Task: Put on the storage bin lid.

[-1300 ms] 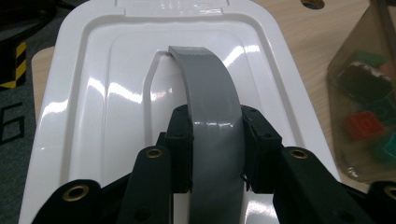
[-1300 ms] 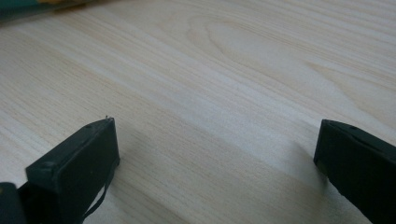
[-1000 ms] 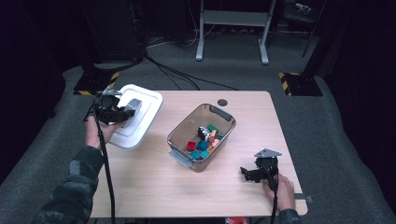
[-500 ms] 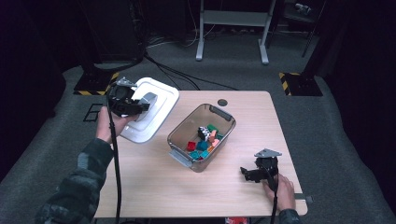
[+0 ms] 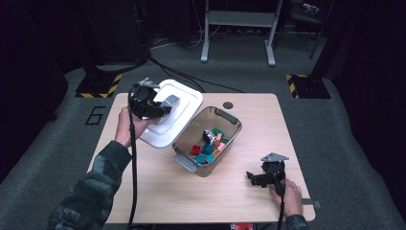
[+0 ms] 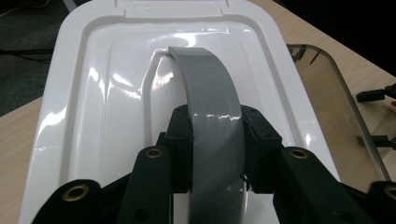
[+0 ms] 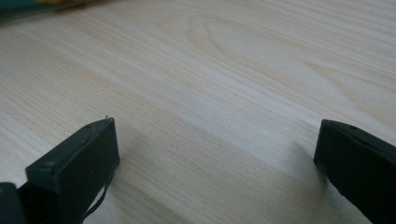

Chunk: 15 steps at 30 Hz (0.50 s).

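My left gripper [image 5: 160,109] [image 6: 217,149] is shut on the grey handle [image 6: 212,102] of a white plastic lid [image 5: 179,103] [image 6: 107,102], which it holds tilted above the table's left side. To the right of the lid stands a clear bin [image 5: 191,146] with several coloured blocks [image 5: 210,143] inside; its rim [image 6: 345,93] shows beside the lid in the left gripper view. My right gripper [image 5: 256,178] [image 7: 215,154] rests near the front right of the table, open, with bare wood between its jaws.
The wooden table [image 5: 158,191] has a round grommet hole [image 5: 228,105] at its back edge. Grey carpet, black-and-yellow floor plates [image 5: 98,86] and a metal stand [image 5: 237,28] lie beyond it.
My left gripper has carried the white lid up and to the right, towards the clear bin. The right gripper has stayed still.
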Available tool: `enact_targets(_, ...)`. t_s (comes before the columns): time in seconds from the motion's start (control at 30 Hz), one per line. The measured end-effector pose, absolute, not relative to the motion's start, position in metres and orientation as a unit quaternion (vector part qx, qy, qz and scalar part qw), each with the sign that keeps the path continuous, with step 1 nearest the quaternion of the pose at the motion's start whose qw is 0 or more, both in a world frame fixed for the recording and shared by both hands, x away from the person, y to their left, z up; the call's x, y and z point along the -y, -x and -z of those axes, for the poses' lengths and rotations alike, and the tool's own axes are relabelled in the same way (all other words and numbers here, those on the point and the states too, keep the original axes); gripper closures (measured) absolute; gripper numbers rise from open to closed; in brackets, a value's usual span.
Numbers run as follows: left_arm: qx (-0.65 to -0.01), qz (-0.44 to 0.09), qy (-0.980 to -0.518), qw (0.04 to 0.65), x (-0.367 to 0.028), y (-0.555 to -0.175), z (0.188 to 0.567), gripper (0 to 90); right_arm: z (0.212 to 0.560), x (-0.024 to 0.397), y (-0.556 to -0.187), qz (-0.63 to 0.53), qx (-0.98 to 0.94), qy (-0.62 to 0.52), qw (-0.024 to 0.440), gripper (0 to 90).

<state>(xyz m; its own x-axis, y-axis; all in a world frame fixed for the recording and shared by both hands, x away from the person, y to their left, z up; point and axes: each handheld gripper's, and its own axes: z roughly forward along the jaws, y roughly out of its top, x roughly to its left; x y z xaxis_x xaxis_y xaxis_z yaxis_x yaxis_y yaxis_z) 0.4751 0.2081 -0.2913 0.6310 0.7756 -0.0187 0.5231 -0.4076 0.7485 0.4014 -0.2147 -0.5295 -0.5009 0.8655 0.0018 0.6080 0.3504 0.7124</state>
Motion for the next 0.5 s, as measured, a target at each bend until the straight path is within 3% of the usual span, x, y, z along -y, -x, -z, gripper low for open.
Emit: enact_targets(0.5,-0.375,-0.137,-0.841,0.366,-0.165,-0.473,0.303,67.5,0.530,0.215,-0.402,-0.336,-0.799,-0.461,0.193,0.0)
